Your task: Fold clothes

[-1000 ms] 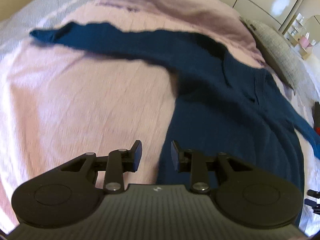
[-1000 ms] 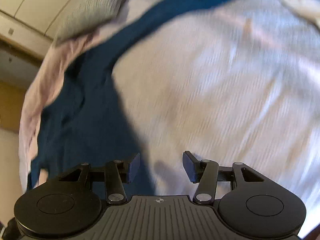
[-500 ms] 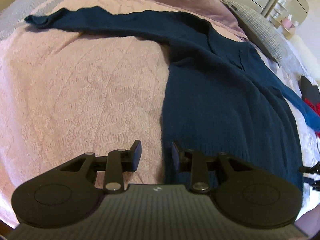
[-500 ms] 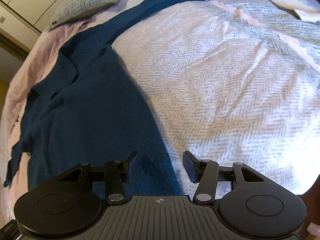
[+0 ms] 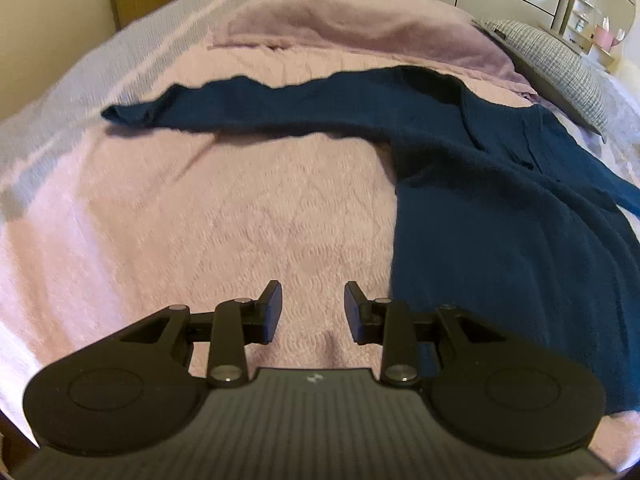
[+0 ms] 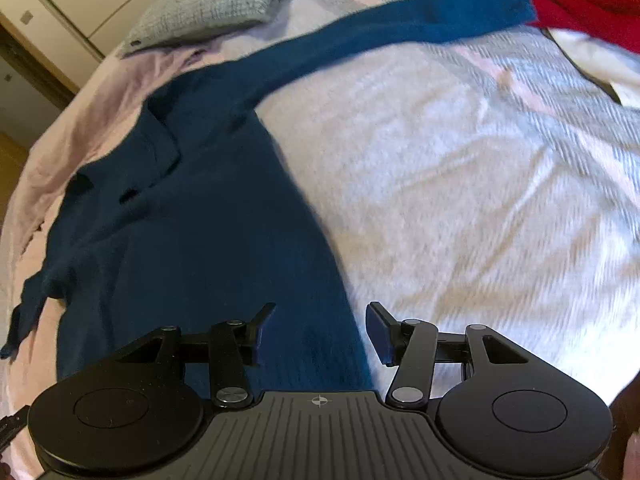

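Note:
A dark blue long-sleeved sweater (image 5: 500, 208) lies spread flat on the bed, one sleeve (image 5: 248, 104) stretched out to the left. In the right wrist view the sweater body (image 6: 192, 220) fills the left and its other sleeve (image 6: 400, 32) runs to the upper right. My left gripper (image 5: 313, 312) is open and empty above the pink bedspread, just left of the sweater's side edge. My right gripper (image 6: 320, 330) is open and empty above the sweater's lower right edge.
A pink bedspread (image 5: 200, 220) and a white herringbone blanket (image 6: 480, 180) cover the bed. A grey pillow (image 5: 552, 64) lies at the head. A red garment (image 6: 580, 4) lies at the far right. Wardrobe doors stand behind the bed.
Both grippers have shifted: the left view has moved left off the sweater onto the pink bedspread, the right view has tilted up towards the right sleeve. Both jaws stay open.

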Demonstrator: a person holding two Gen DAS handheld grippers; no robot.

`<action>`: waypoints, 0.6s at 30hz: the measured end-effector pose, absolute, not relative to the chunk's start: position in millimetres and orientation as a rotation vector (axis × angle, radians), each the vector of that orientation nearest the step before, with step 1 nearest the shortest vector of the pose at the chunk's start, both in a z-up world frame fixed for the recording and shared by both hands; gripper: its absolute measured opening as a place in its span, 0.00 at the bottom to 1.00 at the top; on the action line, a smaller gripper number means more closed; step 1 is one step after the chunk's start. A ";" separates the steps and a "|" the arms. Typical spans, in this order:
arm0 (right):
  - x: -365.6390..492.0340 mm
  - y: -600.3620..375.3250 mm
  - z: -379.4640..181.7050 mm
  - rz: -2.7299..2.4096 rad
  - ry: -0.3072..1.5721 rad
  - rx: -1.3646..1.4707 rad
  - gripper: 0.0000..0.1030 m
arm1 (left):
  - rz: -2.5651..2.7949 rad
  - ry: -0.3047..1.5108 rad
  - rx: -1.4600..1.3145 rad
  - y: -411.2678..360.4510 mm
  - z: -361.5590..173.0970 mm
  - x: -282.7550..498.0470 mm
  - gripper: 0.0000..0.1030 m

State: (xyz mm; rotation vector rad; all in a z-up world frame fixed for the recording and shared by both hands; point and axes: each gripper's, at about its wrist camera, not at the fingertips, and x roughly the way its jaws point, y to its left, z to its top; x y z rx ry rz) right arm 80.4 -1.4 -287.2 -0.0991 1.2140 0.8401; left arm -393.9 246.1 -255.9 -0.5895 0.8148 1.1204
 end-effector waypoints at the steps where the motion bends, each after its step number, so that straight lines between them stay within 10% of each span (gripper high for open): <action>1: 84.4 -0.7 -285.6 0.852 1.206 -0.103 0.50 | 1.129 0.817 -0.582 243.2 -253.6 -392.1 0.29; 10: 111.4 15.6 -277.6 0.901 1.016 -0.314 0.51 | 1.156 0.841 -0.536 203.0 -245.9 -362.5 0.32; 18: 115.5 -21.2 -292.2 1.053 1.226 -0.144 0.53 | 1.121 0.828 -0.596 168.7 -259.7 -339.9 0.34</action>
